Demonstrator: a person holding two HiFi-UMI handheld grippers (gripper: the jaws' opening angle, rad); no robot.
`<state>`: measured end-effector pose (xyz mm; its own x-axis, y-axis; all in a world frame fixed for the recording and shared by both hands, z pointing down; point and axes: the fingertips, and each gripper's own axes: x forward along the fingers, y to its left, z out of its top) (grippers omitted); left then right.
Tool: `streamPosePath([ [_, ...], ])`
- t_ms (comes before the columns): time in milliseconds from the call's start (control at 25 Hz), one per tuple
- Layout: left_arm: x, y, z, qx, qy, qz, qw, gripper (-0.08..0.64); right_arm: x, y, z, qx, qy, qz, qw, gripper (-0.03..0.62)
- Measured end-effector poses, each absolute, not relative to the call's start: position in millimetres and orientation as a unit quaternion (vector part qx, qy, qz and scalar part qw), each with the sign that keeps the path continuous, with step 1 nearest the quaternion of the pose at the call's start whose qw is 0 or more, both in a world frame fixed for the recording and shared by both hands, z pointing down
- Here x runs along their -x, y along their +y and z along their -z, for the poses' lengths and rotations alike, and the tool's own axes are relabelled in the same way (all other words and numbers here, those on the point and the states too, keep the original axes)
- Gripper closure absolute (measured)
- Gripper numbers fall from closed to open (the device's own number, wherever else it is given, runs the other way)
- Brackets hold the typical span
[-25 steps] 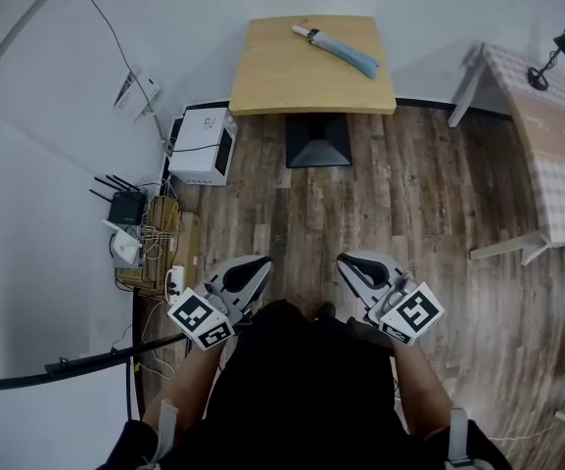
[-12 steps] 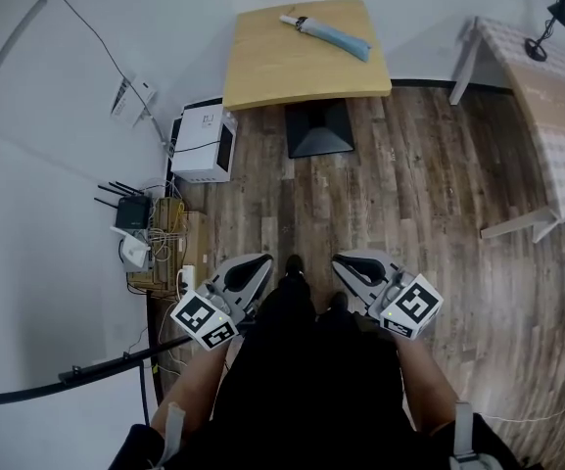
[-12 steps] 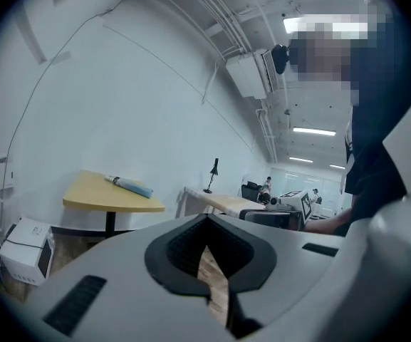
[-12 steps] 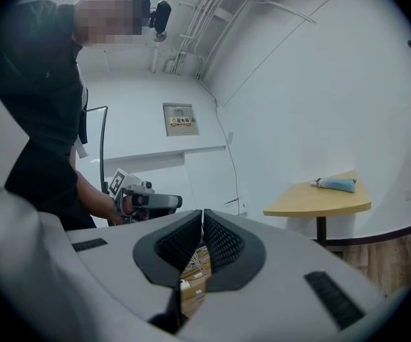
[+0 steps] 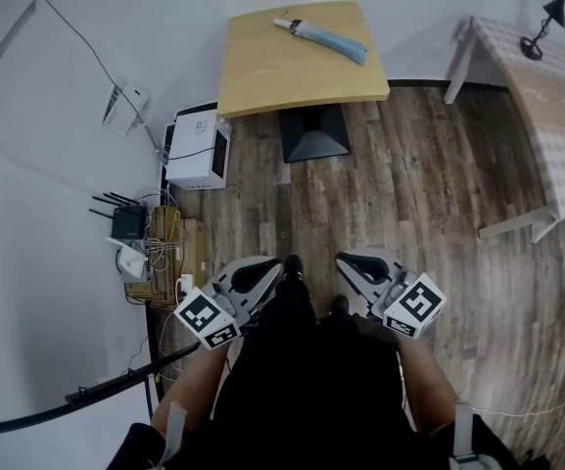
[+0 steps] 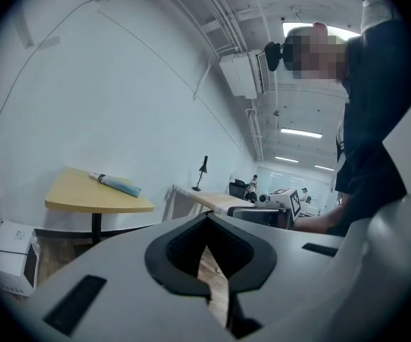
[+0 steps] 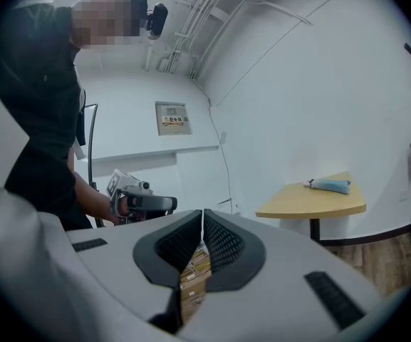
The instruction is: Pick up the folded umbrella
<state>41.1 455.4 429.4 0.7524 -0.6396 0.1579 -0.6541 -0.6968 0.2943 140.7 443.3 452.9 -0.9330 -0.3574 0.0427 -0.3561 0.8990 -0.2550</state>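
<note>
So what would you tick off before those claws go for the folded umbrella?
1. Umbrella spotted, lying on the yellow table: ok.
2. Nothing lying on top of it: ok.
3. Within reach: not ok, the table stands well ahead of both claws.
4. Left claw open to grab: not ok, shut and empty.
5. Right claw open to grab: not ok, shut and empty.
6. Handle end easy to grip: cannot tell, too small.

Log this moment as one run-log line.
stage: pre-grasp | folded umbrella: lying on yellow table, untouched | left gripper: jaws shut, empty | right gripper: jaws shut, empty | both: far from table
</note>
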Motion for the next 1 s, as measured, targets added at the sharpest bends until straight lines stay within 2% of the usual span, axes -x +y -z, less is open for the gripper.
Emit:
streamPosePath([
  [240,-9,420,-425,-0.914,-0.350,0.033,0.201,0.551,-114,417,-459,0.187,0.973,0.134,-0.008,0.572],
  [1000,106,290,-416,-0.935,-0.281,0.079,0.199,0.551,6,299,-415,0.249,0.964,0.093,-0.022,0.572],
])
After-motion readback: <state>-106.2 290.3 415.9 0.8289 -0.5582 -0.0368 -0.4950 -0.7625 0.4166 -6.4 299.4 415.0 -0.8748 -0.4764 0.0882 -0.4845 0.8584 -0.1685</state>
